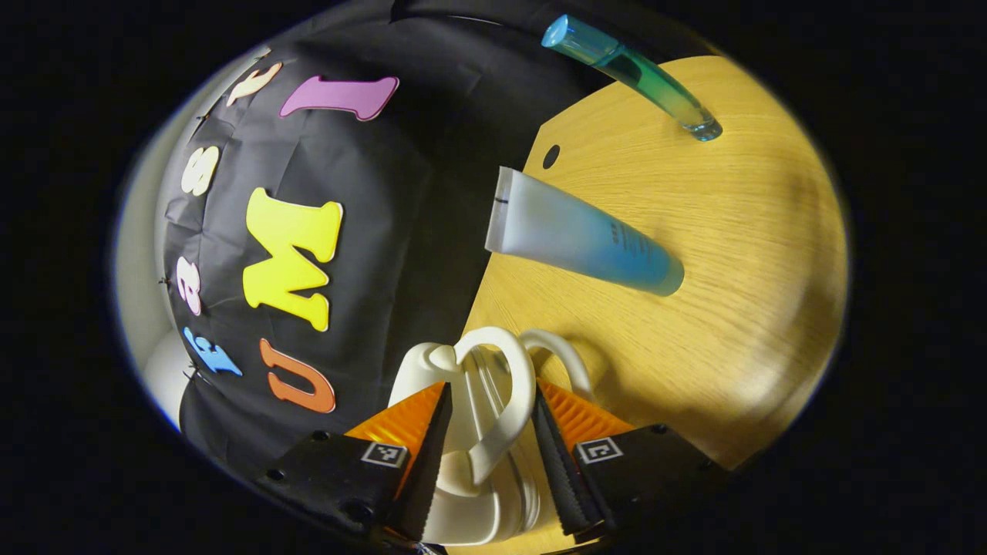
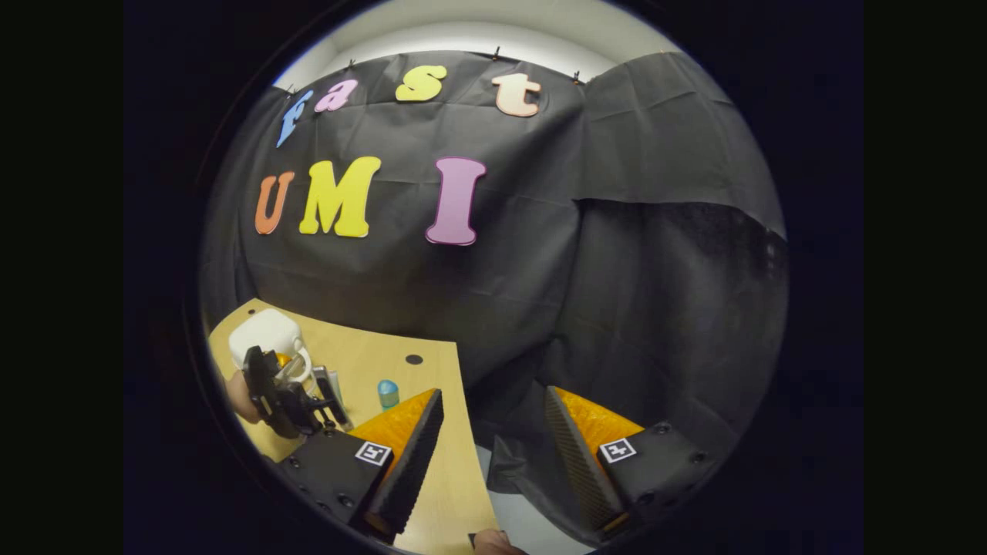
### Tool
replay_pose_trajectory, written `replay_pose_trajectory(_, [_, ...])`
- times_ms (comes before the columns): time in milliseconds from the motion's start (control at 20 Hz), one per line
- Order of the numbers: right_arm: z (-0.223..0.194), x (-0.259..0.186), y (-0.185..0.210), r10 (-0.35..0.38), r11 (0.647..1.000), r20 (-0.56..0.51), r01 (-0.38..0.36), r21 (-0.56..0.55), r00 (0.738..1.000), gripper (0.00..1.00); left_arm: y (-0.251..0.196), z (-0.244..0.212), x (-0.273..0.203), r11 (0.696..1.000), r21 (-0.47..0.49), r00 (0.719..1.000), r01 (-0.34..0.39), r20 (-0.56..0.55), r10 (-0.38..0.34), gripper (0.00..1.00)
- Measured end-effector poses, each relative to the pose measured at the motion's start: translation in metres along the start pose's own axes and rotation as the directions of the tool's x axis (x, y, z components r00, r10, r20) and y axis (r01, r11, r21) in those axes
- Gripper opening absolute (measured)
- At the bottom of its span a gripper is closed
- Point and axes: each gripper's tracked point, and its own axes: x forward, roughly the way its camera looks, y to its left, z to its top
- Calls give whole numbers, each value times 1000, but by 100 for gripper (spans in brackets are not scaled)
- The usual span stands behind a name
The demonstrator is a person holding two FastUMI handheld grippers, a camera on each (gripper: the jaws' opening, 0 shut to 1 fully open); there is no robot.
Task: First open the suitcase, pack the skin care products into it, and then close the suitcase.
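Evidently early on, the left gripper (image 1: 486,432) is straddling the white suitcase's handle (image 1: 505,401) with jaws parted, not yet pinching, while the frosted blue tube (image 1: 582,235) and teal bottle (image 1: 632,73) are lying unpacked on the bench (image 1: 756,254); the right gripper (image 2: 493,455) is hovering open-jawed, holding nothing.

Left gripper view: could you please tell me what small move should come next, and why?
Probably close the left gripper on the suitcase handle: its fingers flank it, and the tube and bottle lie unpacked on the table.
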Motion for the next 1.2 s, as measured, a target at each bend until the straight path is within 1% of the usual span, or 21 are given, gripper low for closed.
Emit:
replay_pose_trajectory(50, [-2,0,5,-13,1000,-4,13,-9,1000,79,-2,-5,1,1000,9,1000,11,-10,-11,56])
replay_pose_trajectory(100, [0,0,9,-23,1000,-3,23,-9,1000,79,-5,-12,6,1000,11,999,26,-30,-26,52])
replay_pose_trajectory(150, [3,0,12,-32,999,0,32,-4,1000,79,-7,-16,8,999,13,998,38,-41,-37,42])
replay_pose_trajectory(200, [6,0,17,-42,999,3,42,-1,999,79,-5,-13,9,999,9,999,35,-29,-34,35])
replay_pose_trajectory(250, [8,0,21,-59,998,7,59,-4,998,79,-6,-11,9,999,-2,999,45,-23,-45,30])
replay_pose_trajectory(400, [12,0,37,-86,996,-1,86,-4,996,79,1,-11,4,998,15,998,62,-9,-62,22])
replay_pose_trajectory(450, [15,0,46,-88,996,-1,88,-9,996,79,2,-10,2,997,17,998,70,0,-70,17])
replay_pose_trajectory(500, [18,1,54,-90,996,1,90,-22,996,79,3,-8,3,997,21,997,74,14,-74,15])
replay_pose_trajectory(550, [18,3,60,-95,995,1,95,-36,995,77,3,-8,4,996,13,996,85,25,-86,10])
replay_pose_trajectory(650, [26,2,74,-98,994,7,99,-46,995,79,8,-8,2,994,-9,993,105,50,-105,7])
replay_pose_trajectory(800, [27,13,90,-97,995,-22,96,-42,995,79,34,-7,-8,991,-76,991,113,84,-107,5])
replay_pose_trajectory(1000, [49,26,114,-110,993,-8,110,-38,994,79,85,-11,-14,971,-203,988,124,119,-102,5])
replay_pose_trajectory(1050, [53,28,124,-102,994,-8,102,-36,995,77,101,-16,-17,966,-229,988,118,125,-91,5])
replay_pose_trajectory(1100, [56,30,136,-93,995,-15,92,-41,996,79,117,-21,-15,960,-257,989,109,127,-78,5])
replay_pose_trajectory(1200, [60,32,155,-78,996,-23,77,-47,997,80,148,-37,-14,944,-316,990,94,126,-56,5])
